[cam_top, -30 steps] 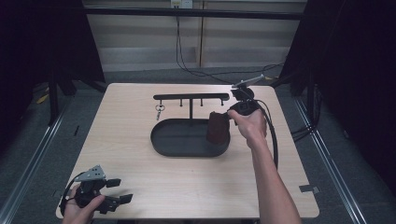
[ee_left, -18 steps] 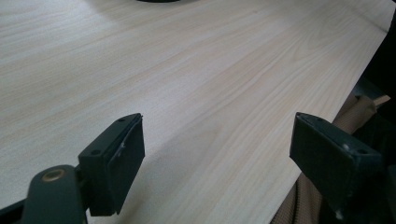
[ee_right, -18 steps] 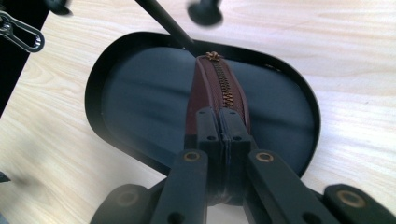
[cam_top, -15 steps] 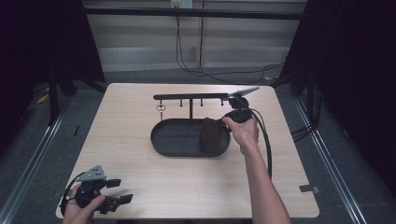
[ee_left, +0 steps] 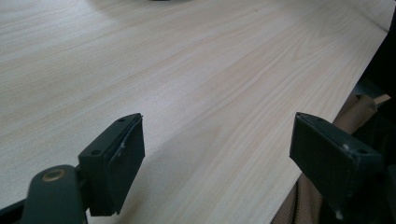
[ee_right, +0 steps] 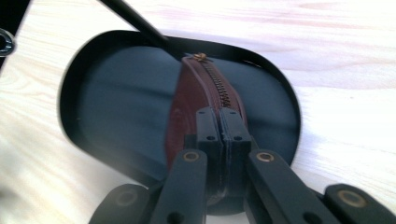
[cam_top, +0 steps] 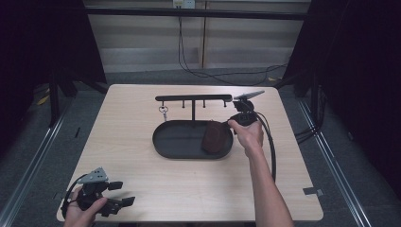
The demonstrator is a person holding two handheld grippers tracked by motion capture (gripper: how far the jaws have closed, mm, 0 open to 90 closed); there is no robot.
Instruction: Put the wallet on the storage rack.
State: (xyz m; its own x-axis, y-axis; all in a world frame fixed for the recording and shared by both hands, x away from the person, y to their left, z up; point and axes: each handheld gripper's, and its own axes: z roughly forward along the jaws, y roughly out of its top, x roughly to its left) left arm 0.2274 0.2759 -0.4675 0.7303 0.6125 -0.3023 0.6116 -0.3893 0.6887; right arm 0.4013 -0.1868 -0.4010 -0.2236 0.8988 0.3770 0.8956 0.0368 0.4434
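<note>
Bright tabletop, dark surroundings, blurred edges

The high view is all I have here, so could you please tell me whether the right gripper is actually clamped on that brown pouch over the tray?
Observer: Yes. In the right gripper view the right gripper has its fingers closed together on the zipper edge of the brown pouch.
Operator: Thank you. Which way does the zipper run?
Observer: It runs straight away from the fingers, ending at a small brass pull at the pouch's far end, above the black tray.
Operator: And the left gripper, please?
Observer: The left gripper is open, its fingers spread wide over bare tabletop near the table's edge, with nothing between them.
</note>
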